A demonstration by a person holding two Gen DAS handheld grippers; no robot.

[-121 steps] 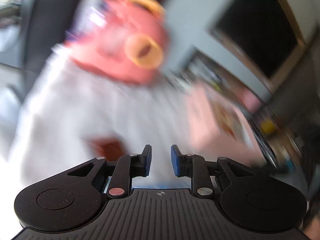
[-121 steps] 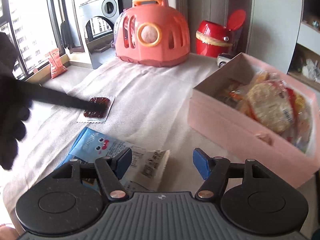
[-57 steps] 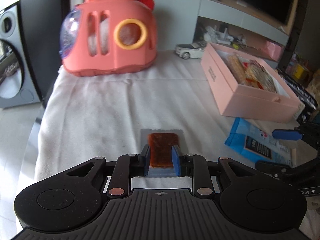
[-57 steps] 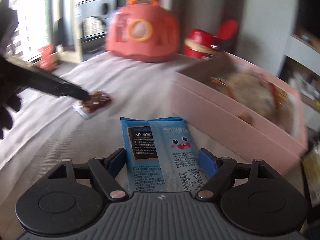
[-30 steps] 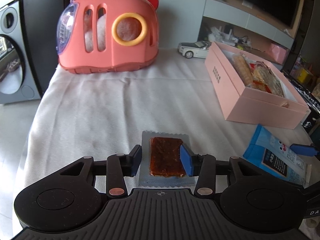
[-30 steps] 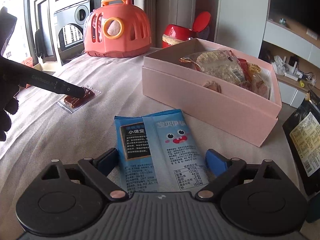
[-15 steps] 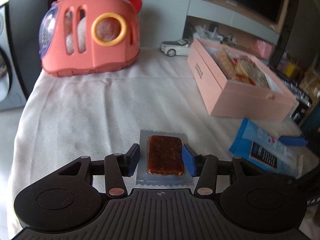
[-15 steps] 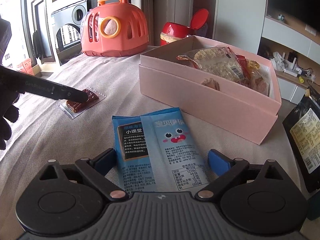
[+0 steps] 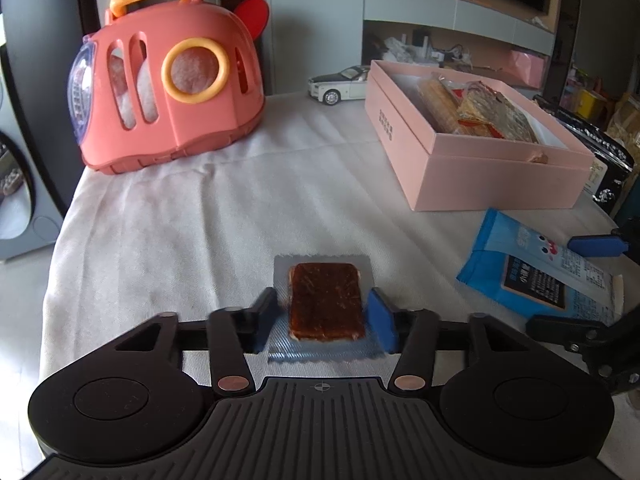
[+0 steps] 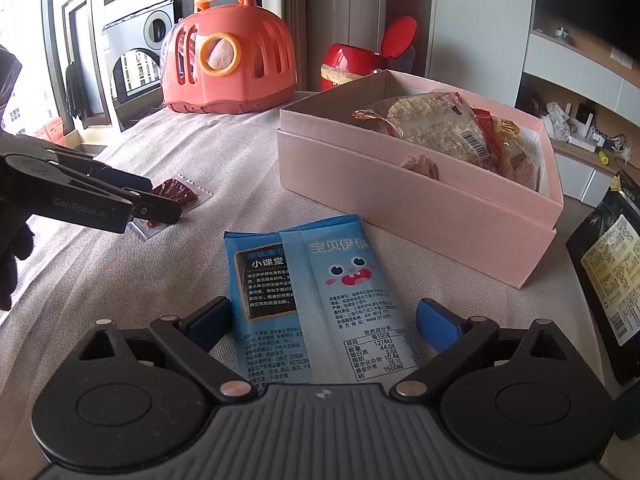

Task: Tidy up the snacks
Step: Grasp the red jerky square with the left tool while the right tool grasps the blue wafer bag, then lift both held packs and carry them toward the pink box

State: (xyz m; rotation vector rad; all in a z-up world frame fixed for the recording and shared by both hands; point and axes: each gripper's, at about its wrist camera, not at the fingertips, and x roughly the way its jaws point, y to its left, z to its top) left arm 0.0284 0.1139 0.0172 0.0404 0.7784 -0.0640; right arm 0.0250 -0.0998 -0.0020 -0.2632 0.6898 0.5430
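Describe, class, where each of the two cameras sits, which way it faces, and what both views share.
Left wrist: sits behind the left claw, angled down at the brown snack packet; right claw's tips show at right.
Right wrist: sits behind the right claw, angled down at the blue packet; left claw and gloved hand show at left.
Shared: both packets, pink box, pink carrier.

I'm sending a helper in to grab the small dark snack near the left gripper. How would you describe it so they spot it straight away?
Start at the big pink box of snacks on the white cloth, then look toward the near edge, left of the blue packet. The dark snack lies flat between the left gripper fingers, which have just been closing. It alone is a reddish-brown slab sealed in clear, crimped wrapping.
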